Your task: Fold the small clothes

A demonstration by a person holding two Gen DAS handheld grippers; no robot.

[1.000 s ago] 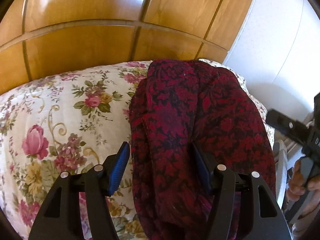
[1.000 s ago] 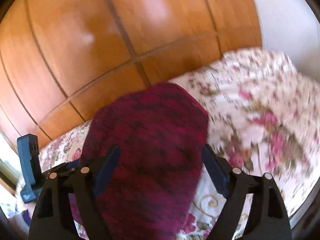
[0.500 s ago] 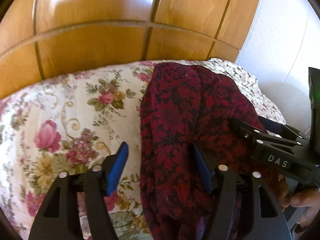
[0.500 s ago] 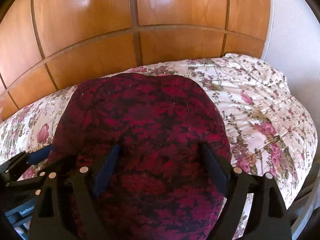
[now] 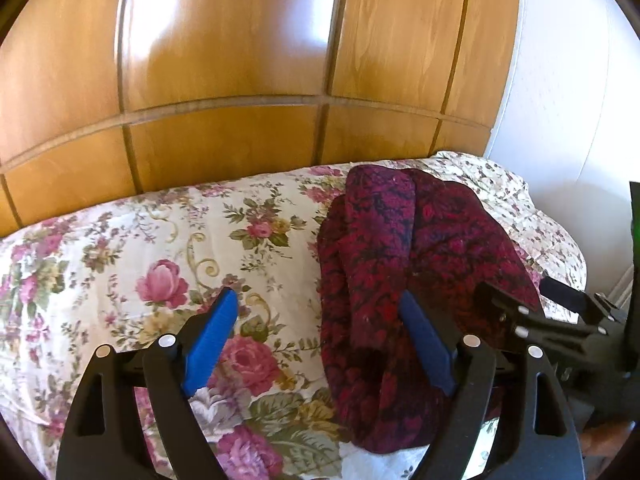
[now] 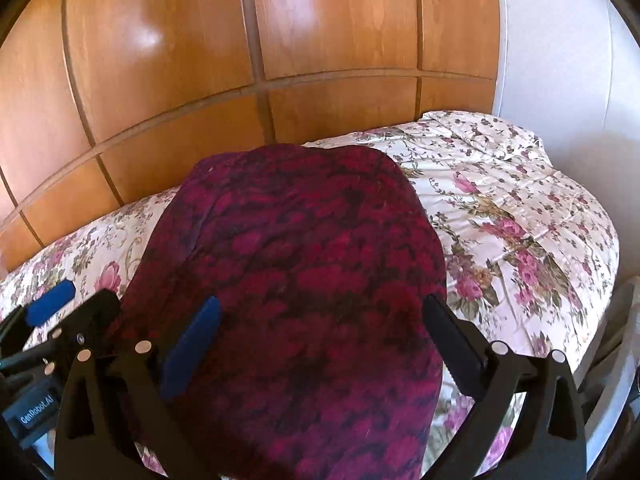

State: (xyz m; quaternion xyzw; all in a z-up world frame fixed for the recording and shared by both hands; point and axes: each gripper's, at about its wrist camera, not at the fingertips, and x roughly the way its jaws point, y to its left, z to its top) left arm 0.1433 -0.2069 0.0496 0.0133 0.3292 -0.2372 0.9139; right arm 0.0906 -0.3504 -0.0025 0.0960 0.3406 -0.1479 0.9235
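Observation:
A dark red and black patterned garment point(image 5: 400, 264) lies folded in a long bundle on the floral bedspread point(image 5: 160, 264). My left gripper point(image 5: 320, 340) is open at the garment's left edge, its right finger point(image 5: 424, 348) resting on the cloth and its left finger over the bedspread. In the right wrist view the garment point(image 6: 304, 280) fills the middle. My right gripper point(image 6: 320, 344) is open and straddles its near end, holding nothing. The right gripper also shows in the left wrist view point(image 5: 540, 324), and the left gripper shows at the left in the right wrist view point(image 6: 48, 320).
A wooden panelled headboard point(image 5: 240, 80) rises behind the bed. A white wall point(image 5: 580, 100) stands at the right. The bed's right edge point(image 6: 600, 280) drops off beside the garment.
The left gripper has pulled back and left, so more bedspread shows. The right gripper has swung over the garment's near end and come close beside the left one.

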